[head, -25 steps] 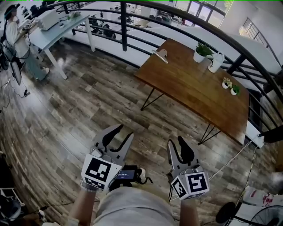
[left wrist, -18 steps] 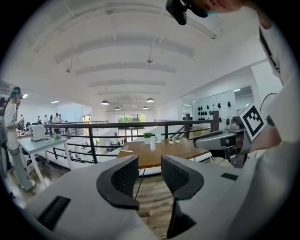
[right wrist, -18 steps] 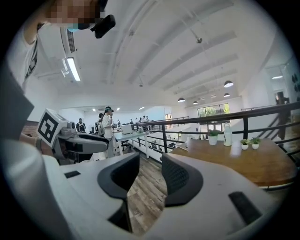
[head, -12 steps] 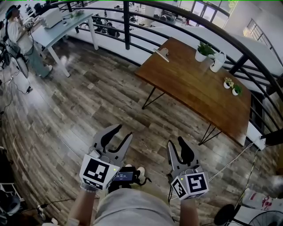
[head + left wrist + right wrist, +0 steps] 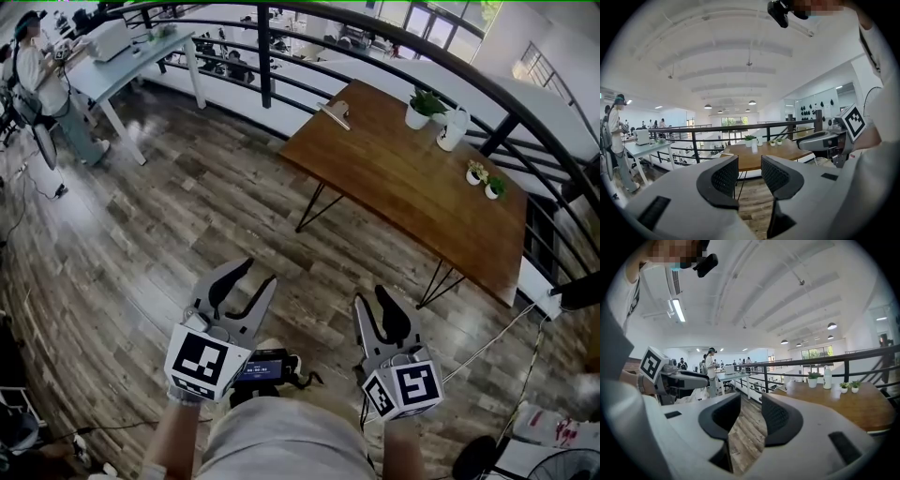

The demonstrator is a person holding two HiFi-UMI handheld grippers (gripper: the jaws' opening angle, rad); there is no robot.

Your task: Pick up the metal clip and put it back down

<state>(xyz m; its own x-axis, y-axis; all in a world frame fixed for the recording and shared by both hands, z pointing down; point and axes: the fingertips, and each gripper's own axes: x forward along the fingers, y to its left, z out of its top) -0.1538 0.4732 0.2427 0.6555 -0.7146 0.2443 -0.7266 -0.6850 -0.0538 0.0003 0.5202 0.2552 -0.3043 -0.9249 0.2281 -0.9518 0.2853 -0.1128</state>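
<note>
A small metal clip [image 5: 335,114] lies on the far left corner of the brown wooden table [image 5: 412,187], well ahead of both grippers. My left gripper [image 5: 253,274] hangs over the plank floor at waist height, open and empty; its jaws have just been opening a little. My right gripper [image 5: 372,297] is level beside it, also open and empty, and its jaws have just been closing slightly. The left gripper view shows the left gripper [image 5: 750,173] aimed at the table [image 5: 754,157]. In the right gripper view the right gripper [image 5: 751,416] points at floor left of the table [image 5: 834,401].
Two small potted plants [image 5: 486,183], a larger plant [image 5: 419,105] and a white bottle [image 5: 453,128] stand along the table's far side. A black railing [image 5: 265,42] runs behind it. A person [image 5: 42,89] stands by a white desk [image 5: 122,56] far left. A cable [image 5: 487,347] crosses the floor.
Both grippers have crept forward toward the table, which sits slightly further left in the head view. The left jaws stand a little wider than before.
</note>
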